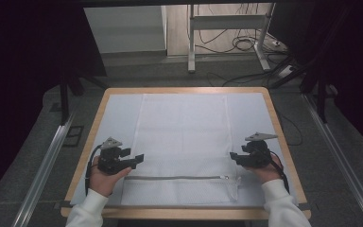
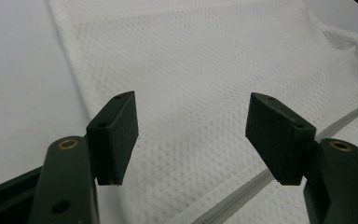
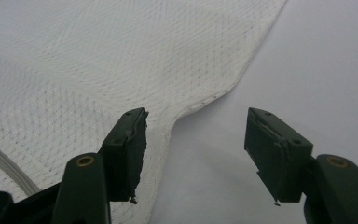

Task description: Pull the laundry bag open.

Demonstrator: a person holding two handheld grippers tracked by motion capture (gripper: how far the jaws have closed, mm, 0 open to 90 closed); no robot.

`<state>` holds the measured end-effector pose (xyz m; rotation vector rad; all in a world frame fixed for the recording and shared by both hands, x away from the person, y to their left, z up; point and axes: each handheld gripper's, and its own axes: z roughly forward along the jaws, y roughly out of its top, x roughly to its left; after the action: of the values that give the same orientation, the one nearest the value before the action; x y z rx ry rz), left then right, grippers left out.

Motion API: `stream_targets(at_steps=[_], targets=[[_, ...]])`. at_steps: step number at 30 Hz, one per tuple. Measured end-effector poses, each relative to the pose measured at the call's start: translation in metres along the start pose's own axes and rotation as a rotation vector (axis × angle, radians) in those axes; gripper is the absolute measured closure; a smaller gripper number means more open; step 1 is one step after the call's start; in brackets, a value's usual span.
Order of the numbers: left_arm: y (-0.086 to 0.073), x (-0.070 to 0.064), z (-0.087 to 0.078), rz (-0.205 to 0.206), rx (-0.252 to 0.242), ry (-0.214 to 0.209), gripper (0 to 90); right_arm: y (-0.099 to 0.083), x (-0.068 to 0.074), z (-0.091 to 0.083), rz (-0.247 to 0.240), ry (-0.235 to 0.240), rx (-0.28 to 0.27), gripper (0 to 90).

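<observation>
I held a gripper in each hand over a white mesh laundry bag (image 1: pixel 182 142) that lay flat down the middle of the table (image 1: pixel 274 118), on a pale sheet (image 1: pixel 116 118) that covered most of the wooden top. The bag's near end reached almost to my edge of the table, and a grey zipper (image 1: pixel 175 178) ran across it there, side to side.

My left gripper (image 1: pixel 133 160) sat at the bag's left edge, just above the zipper line, with my left hand (image 1: pixel 105 178) wrapped around it from below. Its jaws stood spread wide — nothing between them. Along that gripper's own view the mesh weave (image 2: pixel 191 70) lay under the gap, its edge ran past my left-hand pad, and the zipper (image 2: pixel 261 179) slanted off beneath the right-hand pad.

My right gripper (image 1: pixel 235 156) was at the bag's right edge, opposite the other, with my right hand (image 1: pixel 267 172) behind it. Its jaws were parted wide as well, gripping nothing. In its view the bag's edge (image 3: pixel 205 98) curved through just ahead of the jaws — mesh lay under one pad, bare sheet (image 3: pixel 317 70) under the other. Whether either pad touched the fabric, I could not tell.
</observation>
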<state>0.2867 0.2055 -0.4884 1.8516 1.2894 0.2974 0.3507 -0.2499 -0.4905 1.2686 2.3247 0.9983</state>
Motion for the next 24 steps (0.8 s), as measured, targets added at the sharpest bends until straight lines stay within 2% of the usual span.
stream_targets(at_steps=[6,10,19,21,24], targets=[[0.005,-0.014,0.004,0.011,0.004,-0.032,35.0,0.000,0.000,-0.001,0.001,0.000,0.001,37.2],[0.008,-0.024,0.004,0.020,-0.028,-0.045,35.9,-0.001,0.000,-0.001,-0.005,0.005,0.000,36.2],[0.012,-0.039,0.016,0.034,0.004,-0.089,35.7,0.000,-0.001,-0.003,-0.004,0.004,0.001,35.4],[0.014,-0.045,0.020,0.031,0.011,-0.113,35.6,-0.001,-0.001,-0.003,-0.002,0.003,-0.003,35.3],[0.015,-0.050,0.022,0.035,0.018,-0.119,35.6,-0.001,-0.001,-0.004,-0.003,0.001,-0.003,35.2]])
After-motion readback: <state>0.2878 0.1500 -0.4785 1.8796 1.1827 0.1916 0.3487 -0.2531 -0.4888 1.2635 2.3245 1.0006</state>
